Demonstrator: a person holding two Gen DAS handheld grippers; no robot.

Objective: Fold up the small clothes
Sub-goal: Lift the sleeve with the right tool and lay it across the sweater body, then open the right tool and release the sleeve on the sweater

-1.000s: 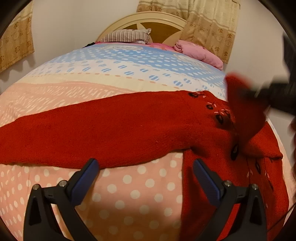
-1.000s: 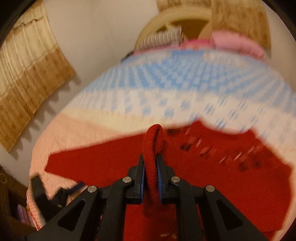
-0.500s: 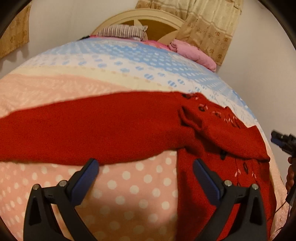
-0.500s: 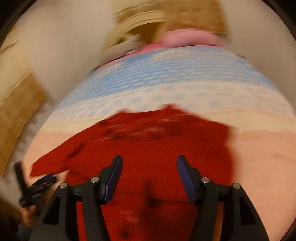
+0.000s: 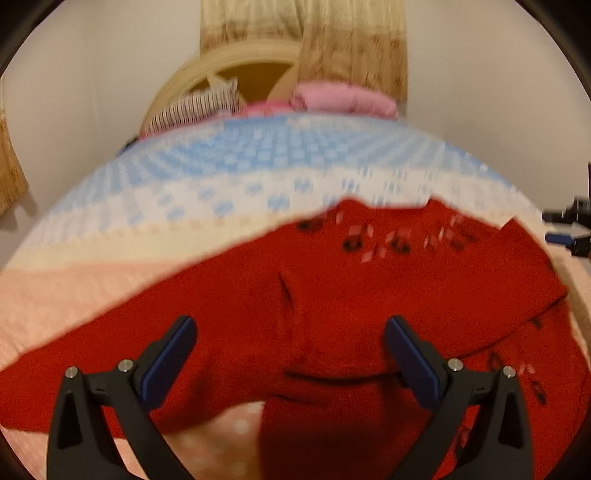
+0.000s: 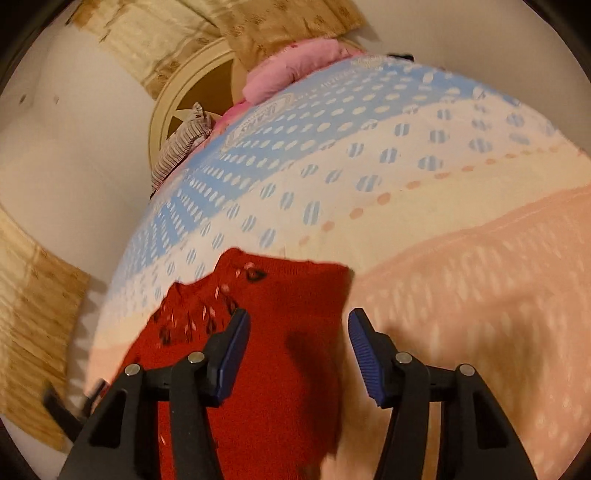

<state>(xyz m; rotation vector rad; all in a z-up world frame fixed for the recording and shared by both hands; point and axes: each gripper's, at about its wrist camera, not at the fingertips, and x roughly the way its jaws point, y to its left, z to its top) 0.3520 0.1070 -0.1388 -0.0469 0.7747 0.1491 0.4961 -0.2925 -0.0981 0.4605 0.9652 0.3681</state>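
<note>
A red knitted cardigan (image 5: 332, 295) with dark buttons lies flat on the dotted bed cover (image 5: 258, 158). One sleeve is folded across its front and the other stretches out to the left. My left gripper (image 5: 290, 325) hovers open over the cardigan's middle, nothing between its pads. In the right wrist view the cardigan (image 6: 266, 369) fills the lower left. My right gripper (image 6: 299, 315) is above the cardigan's right edge, its jaws closing but still wide apart, and no cloth is pinched between them. The right gripper (image 5: 569, 229) also shows at the far right edge of the left wrist view.
At the head of the bed are a cream headboard (image 5: 240, 66), a striped pillow (image 5: 192, 110) and a pink pillow (image 5: 343, 96). Beige curtains (image 5: 351, 33) hang behind. Peach bed cover (image 6: 480, 295) stretches to the right of the cardigan.
My right gripper let go of the red sleeve, opened and swung to the cardigan's right edge. The sleeve now lies across the front. My left gripper moved from the bare cover onto the cardigan.
</note>
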